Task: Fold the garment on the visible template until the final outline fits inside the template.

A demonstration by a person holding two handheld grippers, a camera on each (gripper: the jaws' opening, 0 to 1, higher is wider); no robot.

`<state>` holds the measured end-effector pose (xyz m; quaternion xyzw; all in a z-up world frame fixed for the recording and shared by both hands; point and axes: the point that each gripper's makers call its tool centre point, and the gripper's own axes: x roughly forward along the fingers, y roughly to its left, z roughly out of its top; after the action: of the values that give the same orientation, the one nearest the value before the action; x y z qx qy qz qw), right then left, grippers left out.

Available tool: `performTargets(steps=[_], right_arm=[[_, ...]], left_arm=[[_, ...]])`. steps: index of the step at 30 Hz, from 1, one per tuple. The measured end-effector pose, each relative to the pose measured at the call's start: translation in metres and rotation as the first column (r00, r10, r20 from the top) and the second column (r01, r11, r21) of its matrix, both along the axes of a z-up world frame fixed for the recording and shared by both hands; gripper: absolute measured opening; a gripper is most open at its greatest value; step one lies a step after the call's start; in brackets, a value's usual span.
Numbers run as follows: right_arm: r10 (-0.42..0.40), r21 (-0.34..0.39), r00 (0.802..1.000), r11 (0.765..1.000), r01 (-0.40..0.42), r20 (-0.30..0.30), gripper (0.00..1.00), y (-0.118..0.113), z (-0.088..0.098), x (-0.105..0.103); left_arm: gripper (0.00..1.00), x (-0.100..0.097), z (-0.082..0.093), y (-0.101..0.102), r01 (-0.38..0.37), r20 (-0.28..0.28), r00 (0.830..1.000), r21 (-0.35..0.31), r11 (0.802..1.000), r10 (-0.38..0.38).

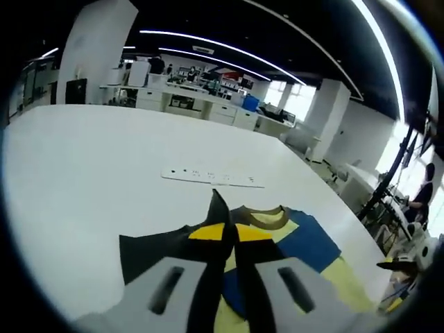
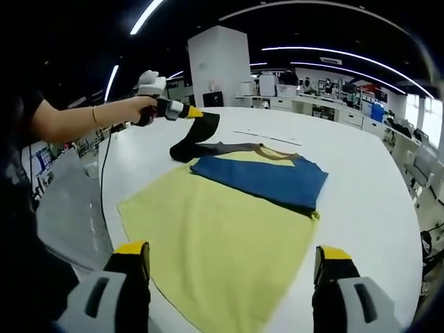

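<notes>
Left gripper (image 2: 196, 115) pinching a black sleeve (image 2: 191, 142)
Upper left in right gripper view, fingers clenched on it; right gripper (image 2: 232, 267) released over the shirt (image 2: 222, 236) on the tabletop (image 2: 361, 149).

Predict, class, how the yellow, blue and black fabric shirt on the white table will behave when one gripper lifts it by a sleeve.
Probably floppy: the black sleeve sags from the left gripper, shut on it. Likely light, since one pinch holds the sleeve up. The yellow, blue and black fabric shirt lies flat on the white table, so it should drag and wrinkle rather than roll.
</notes>
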<state>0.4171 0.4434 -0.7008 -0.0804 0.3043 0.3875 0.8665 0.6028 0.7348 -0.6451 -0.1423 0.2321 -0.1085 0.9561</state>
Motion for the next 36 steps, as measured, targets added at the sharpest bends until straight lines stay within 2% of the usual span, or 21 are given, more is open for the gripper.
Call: performTargets(steps=[8, 12, 15, 24, 27, 36], right_arm=[[-0.001, 0.001, 1.0, 1.0, 0.001, -0.006, 1.0, -0.001, -0.002, -0.004], [-0.01, 0.0, 1.0, 1.0, 0.01, -0.014, 1.0, -0.004, -0.004, -0.005], [-0.011, -0.003, 1.0, 1.0, 0.011, -0.023, 1.0, -0.005, -0.007, -0.007], [-0.01, -0.001, 1.0, 1.0, 0.01, -0.027, 1.0, -0.005, -0.009, -0.007], [-0.029, -0.005, 1.0, 1.0, 0.029, -0.005, 0.98, -0.009, -0.006, -0.004], [-0.06, -0.01, 0.998, 0.998, 0.06, 0.002, 0.97, -0.019, -0.007, 0.0]], left_arm=[[0.01, 0.01, 0.011, -0.031, 0.041, 0.03, 0.999, -0.023, 0.999, -0.04], [0.01, 0.014, 0.011, -0.045, 0.048, 0.023, 0.999, -0.043, 0.998, -0.047], [0.01, 0.017, 0.014, -0.054, 0.036, 0.024, 0.999, -0.092, 0.995, -0.034], [0.01, 0.027, 0.019, -0.088, 0.067, 0.037, 0.997, -0.134, 0.989, -0.062], [0.01, 0.03, 0.019, -0.098, 0.088, 0.038, 0.996, -0.127, 0.988, -0.084], [0.01, 0.034, 0.021, -0.13, 0.135, 0.04, 0.991, -0.148, 0.98, -0.131]])
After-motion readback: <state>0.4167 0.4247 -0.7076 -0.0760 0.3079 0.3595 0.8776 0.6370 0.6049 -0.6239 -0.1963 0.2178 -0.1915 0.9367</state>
